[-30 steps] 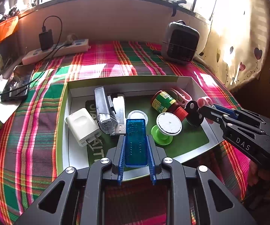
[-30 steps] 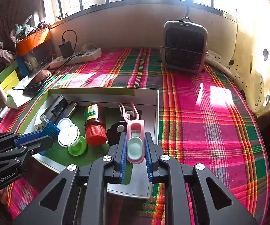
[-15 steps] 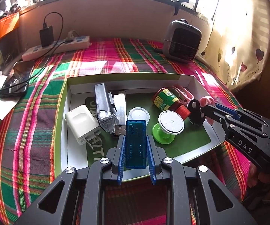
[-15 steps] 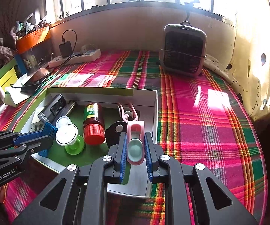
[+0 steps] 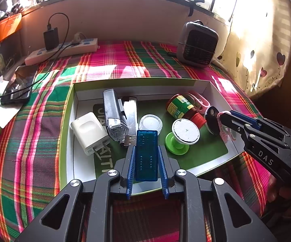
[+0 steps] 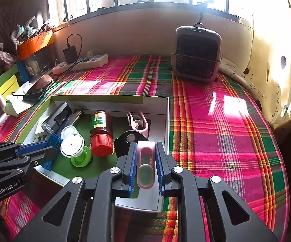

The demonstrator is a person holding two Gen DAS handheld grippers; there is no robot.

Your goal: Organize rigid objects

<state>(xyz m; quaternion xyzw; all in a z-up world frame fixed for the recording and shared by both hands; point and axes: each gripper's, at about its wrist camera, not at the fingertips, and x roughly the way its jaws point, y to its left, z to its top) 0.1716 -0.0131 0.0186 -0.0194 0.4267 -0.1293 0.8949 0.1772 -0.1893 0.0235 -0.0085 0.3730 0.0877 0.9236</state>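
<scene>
A shallow box (image 5: 141, 82) with a green floor lies on a plaid cloth. It holds a white charger (image 5: 89, 133), a grey stapler (image 5: 113, 115), a red-capped jar (image 5: 182, 106), a green-based white spool (image 5: 182, 135), a clear lid (image 5: 150, 122) and a black disc (image 6: 130, 139). My left gripper (image 5: 146, 155) is shut on a blue translucent USB device (image 5: 146, 155) over the box's near edge. My right gripper (image 6: 145, 161) is shut on a pink clip-shaped object (image 6: 145, 165) over the box's right near corner.
A grey fan heater (image 6: 196, 54) stands at the back. A power strip (image 5: 64, 50) with a black adapter and a phone (image 5: 16, 88) lie at the left. Pink scissors (image 6: 137, 121) lie in the box. Open plaid cloth (image 6: 226, 131) extends right of the box.
Both grippers have lifted and drawn back slightly with their objects still held. The box contents have not moved.
</scene>
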